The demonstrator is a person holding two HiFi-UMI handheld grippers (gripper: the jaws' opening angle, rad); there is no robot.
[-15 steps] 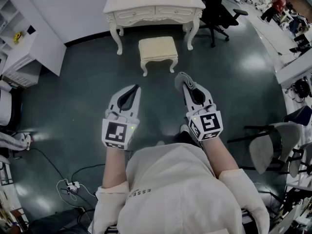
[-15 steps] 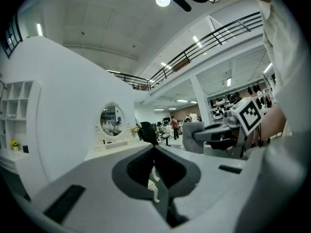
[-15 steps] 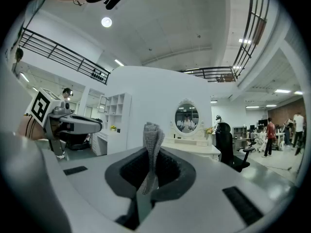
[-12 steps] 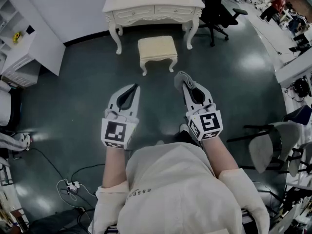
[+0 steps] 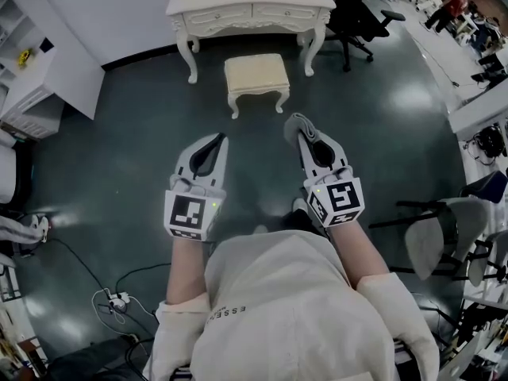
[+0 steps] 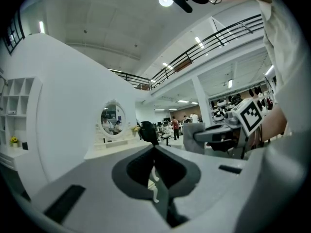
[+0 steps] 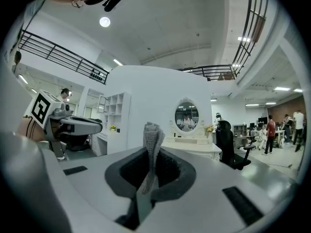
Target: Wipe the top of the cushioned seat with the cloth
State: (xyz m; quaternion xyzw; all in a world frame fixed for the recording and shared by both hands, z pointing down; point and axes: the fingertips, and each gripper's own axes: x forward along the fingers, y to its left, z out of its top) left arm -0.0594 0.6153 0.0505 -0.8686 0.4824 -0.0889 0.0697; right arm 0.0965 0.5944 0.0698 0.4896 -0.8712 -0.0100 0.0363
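Bright ceiling lights (image 7: 104,22) glare off the floor (image 5: 413,101); fisheye edges darken, warped.

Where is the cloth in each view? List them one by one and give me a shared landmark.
Head view: cloth above centre, pinched at the tip of the right gripper.
Left gripper view: grey cloth right of centre, at that gripper's tip.
Right gripper view: cloth at centre, standing up between the shut jaws.
Shared landmark: white dressing table.

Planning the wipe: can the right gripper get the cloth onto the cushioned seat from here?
Probably not yet: the cushioned seat stands well ahead of the right gripper, shut on the cloth. Only bare floor lies between, so stepping closer should do.
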